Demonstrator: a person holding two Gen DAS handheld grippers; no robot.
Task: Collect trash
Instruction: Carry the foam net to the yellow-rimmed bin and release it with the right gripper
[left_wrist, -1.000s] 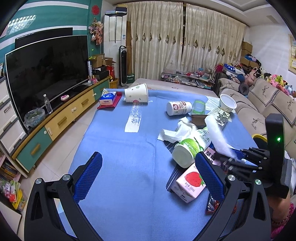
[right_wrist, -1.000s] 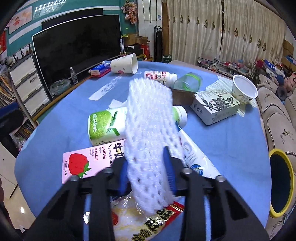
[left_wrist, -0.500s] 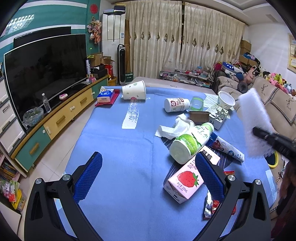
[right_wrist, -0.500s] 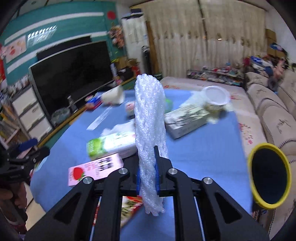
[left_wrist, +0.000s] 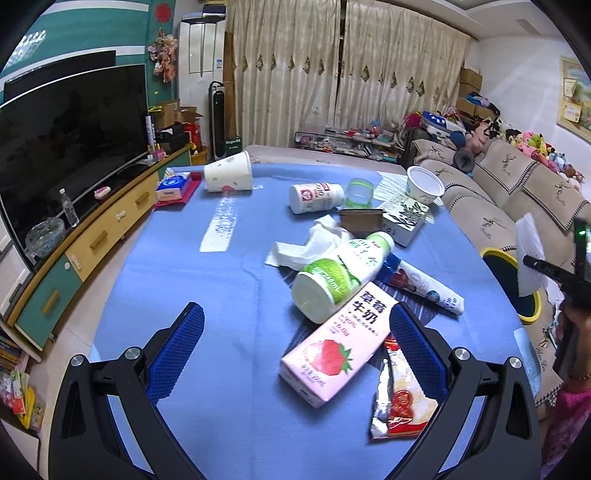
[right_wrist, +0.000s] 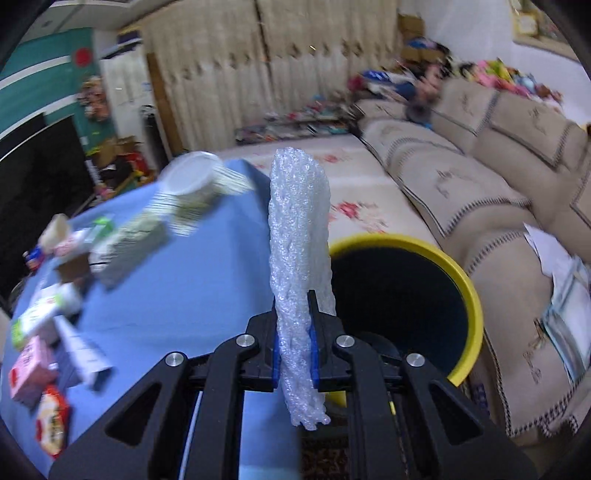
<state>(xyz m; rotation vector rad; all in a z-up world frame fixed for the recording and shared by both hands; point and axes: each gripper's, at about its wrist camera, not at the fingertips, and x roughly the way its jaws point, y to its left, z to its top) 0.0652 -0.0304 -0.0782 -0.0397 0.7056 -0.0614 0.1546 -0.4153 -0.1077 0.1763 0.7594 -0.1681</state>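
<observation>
My right gripper (right_wrist: 294, 317) is shut on a white foam net sleeve (right_wrist: 300, 236), which stands upright between the pads. It hangs at the table's right edge, beside the yellow-rimmed trash bin (right_wrist: 463, 277). In the left wrist view that sleeve (left_wrist: 529, 258) shows at the far right, over the bin (left_wrist: 496, 253). My left gripper (left_wrist: 295, 345) is open above the blue table (left_wrist: 207, 295), nothing between its fingers. Just ahead lie a pink strawberry milk carton (left_wrist: 334, 350), a green-and-white bottle (left_wrist: 341, 273), a white tube (left_wrist: 424, 286), a crumpled tissue (left_wrist: 314, 243) and a red snack wrapper (left_wrist: 400, 402).
Farther back on the table lie a tipped paper cup (left_wrist: 229, 177), a white bottle (left_wrist: 316, 197), a green lid (left_wrist: 360, 194), a patterned carton (left_wrist: 404, 218) and a white bowl (left_wrist: 424, 184). A beige sofa (left_wrist: 517, 192) runs along the right. A TV cabinet (left_wrist: 74, 251) lines the left.
My right gripper has swung from over the trash pile to the table's right edge by the bin, carrying the foam sleeve and rolling it upright. The left gripper crept slightly forward.
</observation>
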